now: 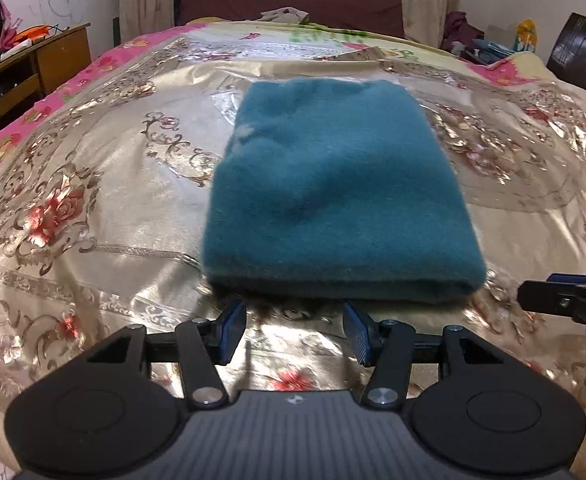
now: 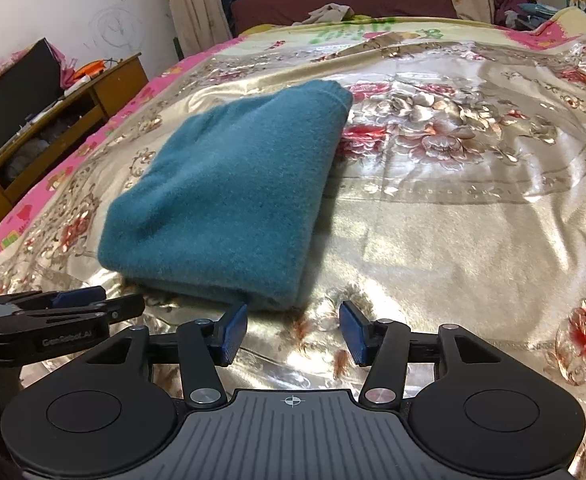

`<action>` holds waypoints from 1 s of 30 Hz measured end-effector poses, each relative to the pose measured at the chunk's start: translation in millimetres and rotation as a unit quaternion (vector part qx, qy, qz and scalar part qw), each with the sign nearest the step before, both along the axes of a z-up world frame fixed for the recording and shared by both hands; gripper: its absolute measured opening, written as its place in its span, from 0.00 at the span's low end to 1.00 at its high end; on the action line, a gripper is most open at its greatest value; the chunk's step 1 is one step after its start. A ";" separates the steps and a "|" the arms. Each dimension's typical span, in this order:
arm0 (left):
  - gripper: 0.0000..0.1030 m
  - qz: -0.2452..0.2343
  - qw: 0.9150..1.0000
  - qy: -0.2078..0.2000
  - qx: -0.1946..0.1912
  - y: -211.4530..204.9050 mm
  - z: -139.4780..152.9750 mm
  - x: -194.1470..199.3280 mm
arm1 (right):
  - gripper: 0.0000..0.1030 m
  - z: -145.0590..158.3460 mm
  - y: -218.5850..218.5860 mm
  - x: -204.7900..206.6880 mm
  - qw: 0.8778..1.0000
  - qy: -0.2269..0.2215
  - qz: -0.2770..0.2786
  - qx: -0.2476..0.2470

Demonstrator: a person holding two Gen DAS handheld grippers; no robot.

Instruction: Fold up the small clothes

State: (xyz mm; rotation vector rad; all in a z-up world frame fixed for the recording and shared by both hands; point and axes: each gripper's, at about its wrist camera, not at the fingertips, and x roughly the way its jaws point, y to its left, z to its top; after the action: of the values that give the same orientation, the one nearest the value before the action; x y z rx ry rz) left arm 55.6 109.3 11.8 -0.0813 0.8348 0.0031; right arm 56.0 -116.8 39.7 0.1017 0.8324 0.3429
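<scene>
A teal fleece garment [image 1: 333, 196] lies folded into a neat rectangle on the shiny floral bedspread [image 1: 113, 208]. In the right wrist view it [image 2: 229, 196] lies ahead and to the left. My left gripper [image 1: 295, 330] is open and empty, just short of the garment's near folded edge, at its middle. My right gripper [image 2: 293, 330] is open and empty, just off the garment's near right corner. Each gripper shows from the side in the other's view: the right one [image 1: 565, 300], the left one [image 2: 73, 304].
A wooden cabinet [image 1: 33, 68] with clutter stands to the left of the bed. A dark red headboard [image 1: 293, 4] and a crumpled cloth [image 1: 285, 14] are at the far end. A dark chair [image 1: 585, 52] and bottles stand at the far right.
</scene>
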 end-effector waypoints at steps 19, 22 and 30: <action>0.56 0.003 1.000 -0.009 -0.002 4.4 11.5 -3.2 | 0.63 -3.7 -6.9 3.7 1.000 0.003 -0.008 0.011; 0.56 0.016 1.000 -0.009 -0.009 15.4 14.5 3.5 | 0.63 -2.5 -6.2 12.5 1.000 0.008 -0.015 0.014; 0.58 0.009 1.000 0.014 -0.016 10.8 0.9 -3.6 | 0.63 -13.8 13.8 1.9 1.000 0.022 0.009 0.009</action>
State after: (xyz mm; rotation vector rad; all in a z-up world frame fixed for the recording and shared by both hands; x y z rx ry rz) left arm 52.0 120.1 12.7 -0.1184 0.8612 0.0071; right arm 57.9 -103.0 25.8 0.1185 0.8743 0.3657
